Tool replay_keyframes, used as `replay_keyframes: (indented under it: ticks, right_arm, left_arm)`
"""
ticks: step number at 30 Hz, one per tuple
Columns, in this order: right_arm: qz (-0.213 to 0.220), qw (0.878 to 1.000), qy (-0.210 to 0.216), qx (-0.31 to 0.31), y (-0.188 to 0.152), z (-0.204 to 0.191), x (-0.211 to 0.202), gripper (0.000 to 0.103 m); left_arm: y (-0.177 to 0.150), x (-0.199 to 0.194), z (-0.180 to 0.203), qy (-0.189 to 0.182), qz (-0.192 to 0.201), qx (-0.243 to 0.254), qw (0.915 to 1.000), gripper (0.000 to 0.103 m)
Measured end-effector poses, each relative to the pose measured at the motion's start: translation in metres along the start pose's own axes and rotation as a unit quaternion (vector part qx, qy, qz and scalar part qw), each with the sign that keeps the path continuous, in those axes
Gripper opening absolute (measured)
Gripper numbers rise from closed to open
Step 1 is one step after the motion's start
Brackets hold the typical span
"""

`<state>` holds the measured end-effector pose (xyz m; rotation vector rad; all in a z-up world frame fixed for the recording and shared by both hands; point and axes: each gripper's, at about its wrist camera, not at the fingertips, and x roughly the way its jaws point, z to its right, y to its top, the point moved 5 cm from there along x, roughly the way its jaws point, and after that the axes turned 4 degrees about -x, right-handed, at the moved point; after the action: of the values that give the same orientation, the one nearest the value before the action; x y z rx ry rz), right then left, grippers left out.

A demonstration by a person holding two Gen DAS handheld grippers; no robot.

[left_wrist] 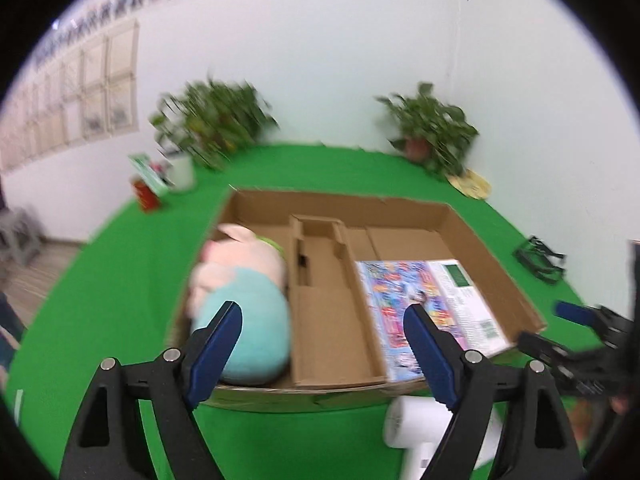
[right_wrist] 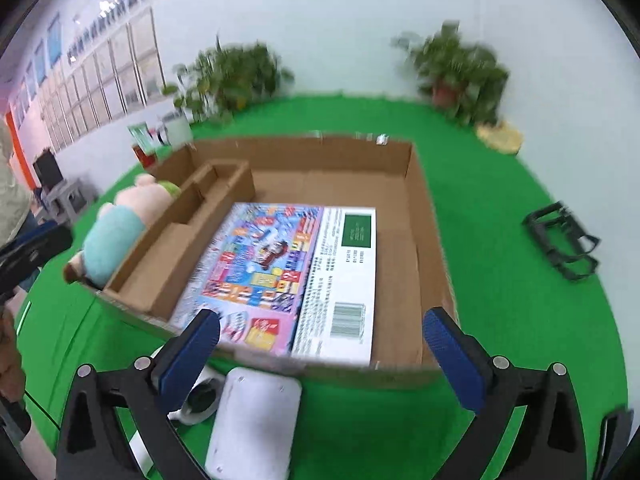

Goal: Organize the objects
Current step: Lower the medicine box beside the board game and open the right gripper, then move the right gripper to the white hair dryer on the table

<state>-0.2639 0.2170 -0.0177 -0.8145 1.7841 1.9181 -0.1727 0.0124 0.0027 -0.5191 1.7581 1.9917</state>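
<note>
Two potted plants point(left_wrist: 434, 128) back the green table point(left_wrist: 120, 260).

one cardboard tray point(right_wrist: 416, 184), one plush toy point(left_wrist: 244, 304), one colourful flat box point(right_wrist: 288, 272), one white device point(right_wrist: 256, 424), two potted plants point(left_wrist: 216, 120) point(left_wrist: 432, 128), one black frame point(right_wrist: 560, 240), one white mug point(left_wrist: 182, 168), two grippers point(left_wrist: 322, 344) point(right_wrist: 320, 352).

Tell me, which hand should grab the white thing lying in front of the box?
Probably the right. The white device lies just below the open right gripper, almost between its fingers. From the open left gripper it sits off to the right, partly hidden behind one finger.
</note>
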Motion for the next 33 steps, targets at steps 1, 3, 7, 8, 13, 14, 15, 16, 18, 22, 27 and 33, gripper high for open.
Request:
replay_keyframes:
  ticks: [1,3,7,8,13,14,15,16,18,22,27,33]
  right_arm:
    - [0.014,1.000,-0.002,-0.007,-0.006,-0.007,-0.009,0.103]
    - [0.030,0.999,-0.014,-0.025,-0.021,-0.020,-0.021,0.103]
    - [0.032,0.999,-0.027,-0.030,-0.048,-0.043,-0.031,0.103]
    - [0.027,0.999,-0.020,-0.028,-0.054,-0.049,-0.031,0.103]
    - [0.028,0.999,0.010,-0.018,-0.072,-0.061,-0.035,0.101]
    - [0.032,0.999,0.004,-0.013,-0.074,-0.059,-0.037,0.092]
    - [0.034,0.999,0.000,-0.009,-0.076,-0.057,-0.039,0.083]
    - [0.032,0.999,-0.005,-0.007,-0.078,-0.054,-0.040,0.058]
    - [0.024,1.000,-0.019,0.001,-0.081,-0.048,-0.039,0.033]
    - [0.040,0.999,-0.017,0.006,-0.085,-0.045,-0.045,0.037]
    - [0.069,0.998,0.005,-0.003,-0.085,-0.054,-0.048,0.103]
    - [0.061,0.995,0.074,-0.016,-0.089,-0.081,-0.037,0.103]
  left_arm:
    - [-0.004,-0.003,0.000,0.020,0.006,0.005,0.9998,0.083]
    - [-0.011,-0.012,0.004,0.054,0.013,0.011,0.9984,0.083]
    - [-0.029,-0.015,0.004,0.069,-0.006,0.016,0.9975,0.083]
    - [-0.034,-0.015,0.006,0.064,-0.018,0.019,0.9976,0.083]
    - [-0.042,-0.007,-0.004,0.063,-0.022,0.047,0.9967,0.083]
    - [-0.042,-0.007,-0.007,0.061,-0.020,0.052,0.9966,0.083]
    - [-0.042,-0.002,-0.011,0.061,-0.018,0.054,0.9965,0.083]
    - [-0.043,-0.003,-0.013,0.061,-0.018,0.054,0.9965,0.082]
    - [-0.045,-0.004,-0.017,0.052,-0.023,0.051,0.9971,0.075]
    - [-0.050,0.004,-0.030,0.045,-0.057,0.042,0.9965,0.008]
    - [-0.047,-0.011,-0.045,0.073,-0.045,0.036,0.9957,0.019]
    - [-0.049,-0.049,-0.060,0.102,-0.035,0.042,0.9933,0.084]
